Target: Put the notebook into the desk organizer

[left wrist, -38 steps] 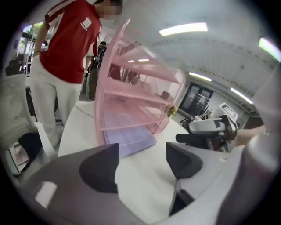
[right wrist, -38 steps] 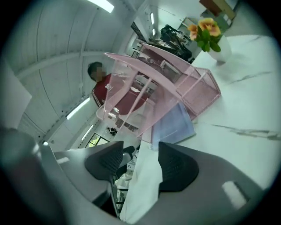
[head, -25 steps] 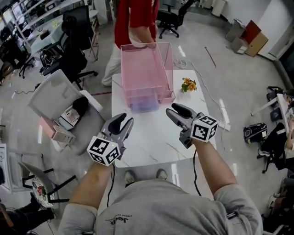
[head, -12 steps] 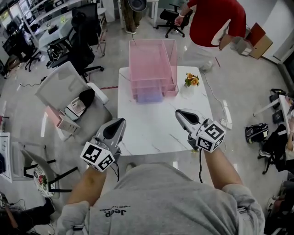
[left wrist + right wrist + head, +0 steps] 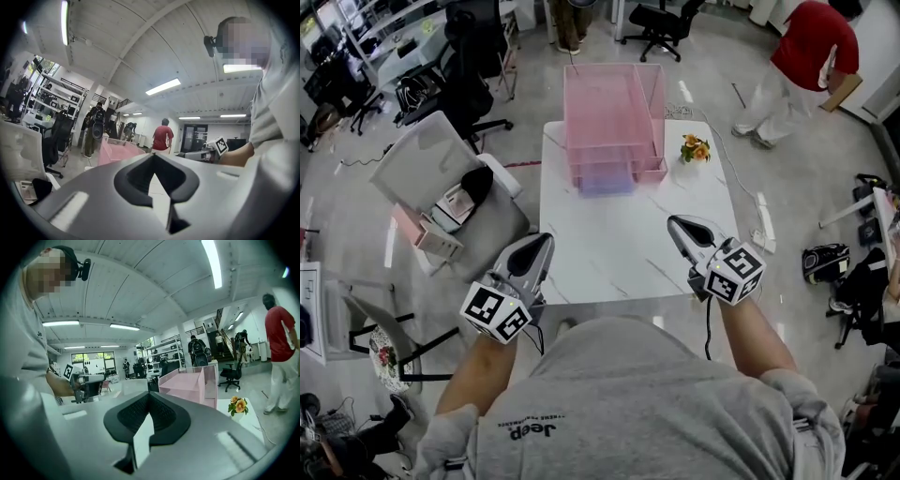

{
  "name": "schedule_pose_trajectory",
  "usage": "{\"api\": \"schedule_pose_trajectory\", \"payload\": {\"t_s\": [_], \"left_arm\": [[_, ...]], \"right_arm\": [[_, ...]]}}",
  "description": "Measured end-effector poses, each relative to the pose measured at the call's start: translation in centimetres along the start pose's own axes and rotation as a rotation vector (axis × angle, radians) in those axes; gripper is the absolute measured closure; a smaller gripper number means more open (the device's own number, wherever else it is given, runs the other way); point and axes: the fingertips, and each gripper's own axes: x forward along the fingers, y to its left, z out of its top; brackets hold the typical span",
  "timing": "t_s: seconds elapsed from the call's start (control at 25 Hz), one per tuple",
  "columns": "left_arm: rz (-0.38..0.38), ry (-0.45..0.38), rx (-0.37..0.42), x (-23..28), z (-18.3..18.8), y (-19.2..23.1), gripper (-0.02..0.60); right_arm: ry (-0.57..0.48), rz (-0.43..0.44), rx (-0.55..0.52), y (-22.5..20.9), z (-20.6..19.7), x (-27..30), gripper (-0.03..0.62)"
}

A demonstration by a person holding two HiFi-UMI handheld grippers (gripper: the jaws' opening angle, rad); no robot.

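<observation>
Desk organizer [image 5: 612,108]: pink, see-through, stacked trays with tall side walls; stands upright, open front toward the near edge of the bench.
Organizer place: at the far edge of the white bench [image 5: 619,253], about midway along it, slightly toward the right corner.
Notebook [image 5: 605,185]: flat, lavender; lies level in the lowest tray.
Notebook pose: its near end shows at the tray's open front; the rest sits under the upper trays, seen only through the pink walls.
</observation>
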Motion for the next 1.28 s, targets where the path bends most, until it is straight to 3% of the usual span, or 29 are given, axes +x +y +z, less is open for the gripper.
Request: {"api": "schedule_pose_trajectory", "payload": {"t_s": [1.28], "left_arm": [[-0.021, 0.007, 0.043, 0.7, 0.0, -0.3, 0.523]], "right_arm": [[-0.027, -0.019, -0.036, -0.7, 1.2, 0.2, 0.594]]}}
